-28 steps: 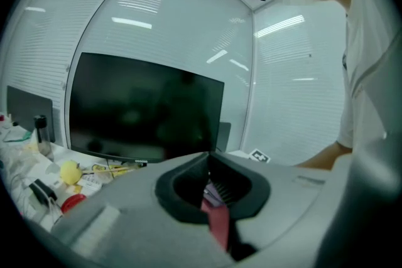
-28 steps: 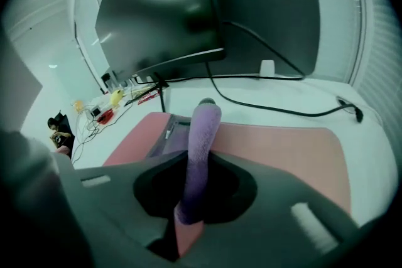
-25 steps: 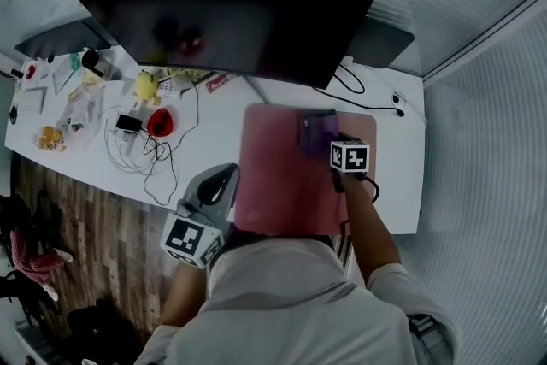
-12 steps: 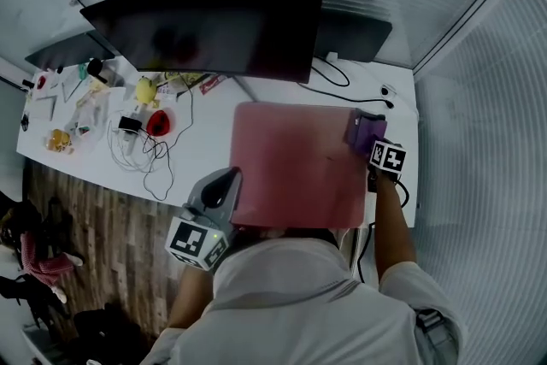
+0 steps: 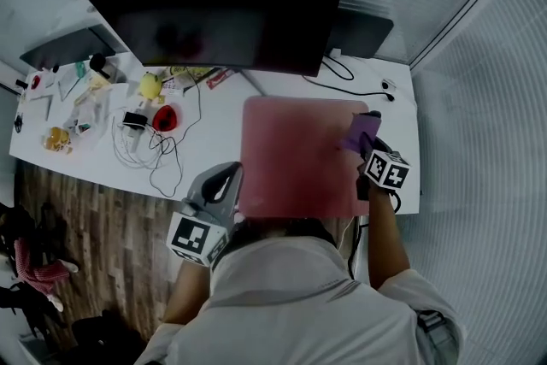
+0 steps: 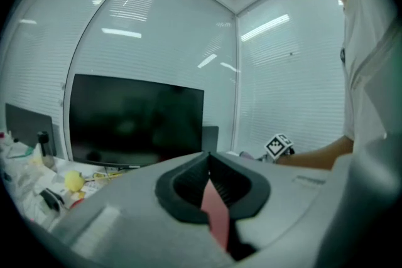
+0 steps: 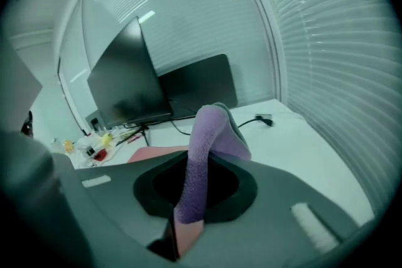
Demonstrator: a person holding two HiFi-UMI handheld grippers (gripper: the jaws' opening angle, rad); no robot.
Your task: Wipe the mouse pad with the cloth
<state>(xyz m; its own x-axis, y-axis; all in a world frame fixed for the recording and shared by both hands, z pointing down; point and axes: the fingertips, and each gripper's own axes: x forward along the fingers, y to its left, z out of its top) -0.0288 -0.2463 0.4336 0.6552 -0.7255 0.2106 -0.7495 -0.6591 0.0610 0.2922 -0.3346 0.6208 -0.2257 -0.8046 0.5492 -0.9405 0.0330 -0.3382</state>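
1. L hand-held gripper [image 5: 229, 173], grey w/ marker cube: nearest item, at the pad's near-left corner, tip just beside the pad edge. Jaws clenched together in the left gripper view, nothing caught betw. them. Looks idle.
2. R hand-held gripper [image 5: 367, 146], grey w/ marker cube: at the pad's right edge, pointing away from the person. Jaws clamped on the cloth.
3. Purple fleecy cloth [image 5: 361, 130]: held in R jaws, a fold standing up past the tips in the right gripper view [image 7: 210, 135]. Sits over the pad's far-right part; contact w/ the surface not certain from here.
4. Pink rectangular mouse pad [image 5: 295, 158]: flat on the bench, directly ahead of the person. Key relation: nearly all of the pad lies to the LEFT of R gripper & cloth, slightly longer left-right than near-far. Judged: next pass should sweep leftward; R is the working hand, L too far back to help.
5. White bench [image 5: 209, 128]: carries the pad; cables & small clutter at far left.
6. Black monitor [image 5: 222, 17]: behind the pad, well apart from both grippers.
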